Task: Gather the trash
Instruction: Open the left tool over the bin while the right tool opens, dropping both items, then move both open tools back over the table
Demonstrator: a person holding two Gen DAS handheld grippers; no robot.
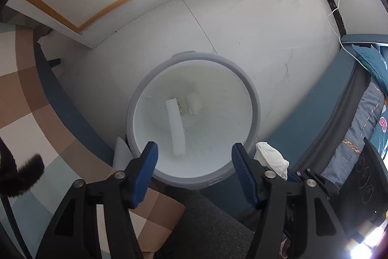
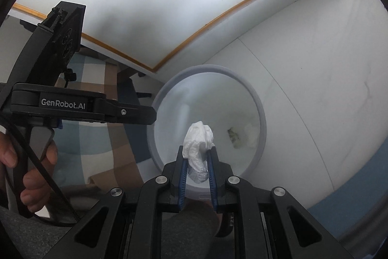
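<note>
A round white trash bin with a grey rim point(image 1: 194, 56) point(image 2: 208, 69) stands on the pale floor below both grippers. At its bottom lie a long white piece point(image 1: 175, 128) and a small crumpled white scrap point(image 1: 194, 104). My left gripper point(image 1: 195, 152) hangs over the bin's near edge, open, with nothing between its blue pads. In the right wrist view it point(image 2: 150, 115) shows side-on at the left. My right gripper point(image 2: 197, 152) is shut on a crumpled white tissue point(image 2: 198, 137) above the bin's mouth. That tissue point(image 1: 271, 159) shows beside the left gripper's right finger.
A brown, white and blue checked cloth point(image 1: 29, 89) lies left of the bin. A bed with blue bedding point(image 1: 363, 118) runs along the right. A white cable point(image 1: 335, 11) hangs from a wall socket. A person's hand point(image 2: 9, 154) grips the left handle; a grey trouser leg point(image 1: 206, 222) is below.
</note>
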